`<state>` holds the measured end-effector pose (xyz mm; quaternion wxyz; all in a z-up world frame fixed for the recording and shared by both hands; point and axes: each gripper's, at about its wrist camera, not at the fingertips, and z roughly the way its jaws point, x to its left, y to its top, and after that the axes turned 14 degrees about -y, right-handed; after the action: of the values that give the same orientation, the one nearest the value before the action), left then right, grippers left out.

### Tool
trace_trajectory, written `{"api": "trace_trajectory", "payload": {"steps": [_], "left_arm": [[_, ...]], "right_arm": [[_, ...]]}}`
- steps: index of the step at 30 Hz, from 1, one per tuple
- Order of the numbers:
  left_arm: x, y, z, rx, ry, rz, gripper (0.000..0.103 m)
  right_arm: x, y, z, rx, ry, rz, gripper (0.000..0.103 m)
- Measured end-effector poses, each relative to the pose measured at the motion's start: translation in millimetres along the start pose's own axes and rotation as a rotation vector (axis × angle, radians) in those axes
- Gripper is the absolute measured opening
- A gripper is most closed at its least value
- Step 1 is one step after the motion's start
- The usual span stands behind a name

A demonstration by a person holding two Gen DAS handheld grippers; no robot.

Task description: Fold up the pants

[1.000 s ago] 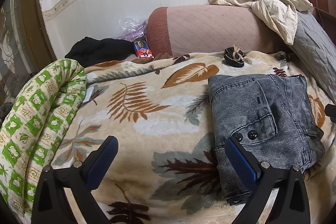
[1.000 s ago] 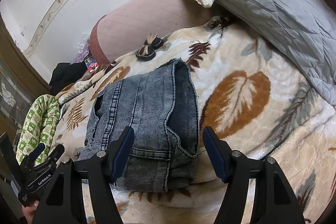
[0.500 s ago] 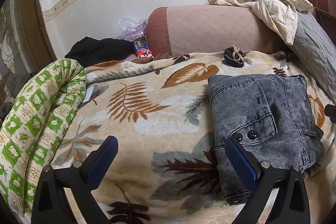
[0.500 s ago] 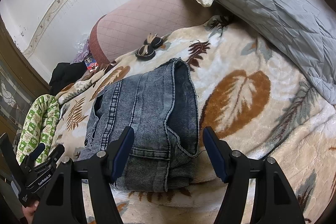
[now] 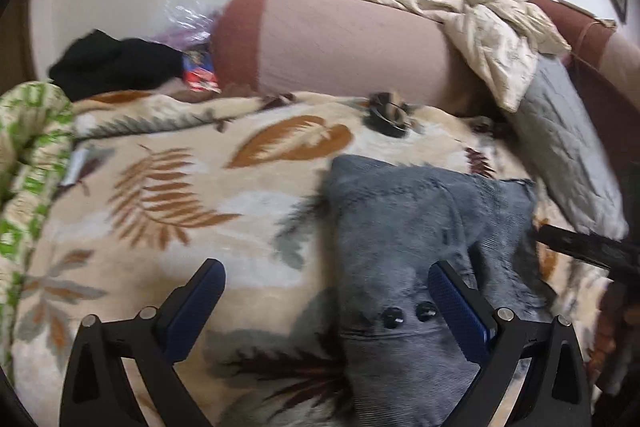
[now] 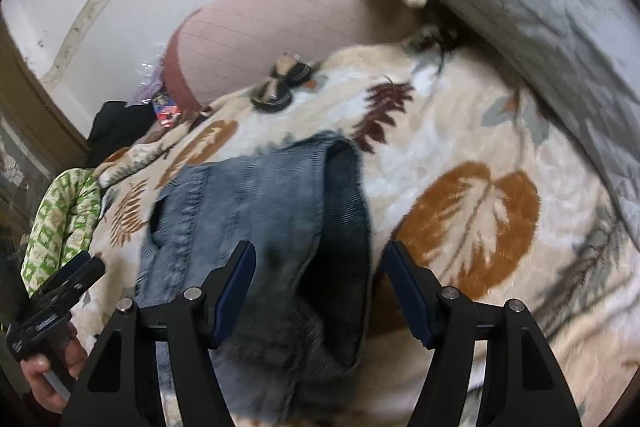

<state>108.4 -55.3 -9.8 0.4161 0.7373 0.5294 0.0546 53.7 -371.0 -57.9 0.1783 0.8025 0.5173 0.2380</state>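
Note:
Grey-blue denim pants (image 5: 404,239) lie folded into a compact stack on the leaf-print blanket (image 5: 192,195). My left gripper (image 5: 326,297) is open and empty, its right finger over the stack's front left corner by two black buttons (image 5: 408,313). In the right wrist view the pants (image 6: 260,227) lie just ahead. My right gripper (image 6: 318,273) is open and empty, straddling the stack's right folded edge. The left gripper (image 6: 60,291) shows at the left edge, held by a hand.
A pink bolster (image 5: 340,47) lies along the white wall. A cream sheet (image 5: 480,27) and grey quilted pillow (image 5: 568,147) sit at the right. A green patterned quilt (image 5: 24,163) is at the left. A black garment (image 5: 116,67) and small dark slippers (image 5: 390,115) lie at the back.
Both views are now blurred by motion. Both grippers have moved forward and closer to the folded pants. The pants have not moved.

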Motion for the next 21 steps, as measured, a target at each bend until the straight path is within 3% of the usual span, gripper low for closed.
{"api": "trace_trajectory", "payload": {"steps": [2,6,11,18,21], "left_arm": [[-7,-2,7,0.034,-0.058,0.021,0.103],[-16,-7,19,0.067,-0.044,0.070,0.103],[-4,-14,36,0.120,-0.187,-0.054,0.103],[3,-19,55,0.152,-0.297,-0.173,0.101],[1,-19,54,0.149,-0.309,-0.186,0.098]], "right_arm": [[-9,2,11,0.042,0.045,0.057,0.069],[-9,-2,28,0.094,0.074,0.072,0.069],[-2,-10,40,0.172,0.169,0.082,0.069],[1,-15,42,0.161,0.191,0.103,0.081],[5,-15,45,0.151,0.192,0.103,0.086]]}}
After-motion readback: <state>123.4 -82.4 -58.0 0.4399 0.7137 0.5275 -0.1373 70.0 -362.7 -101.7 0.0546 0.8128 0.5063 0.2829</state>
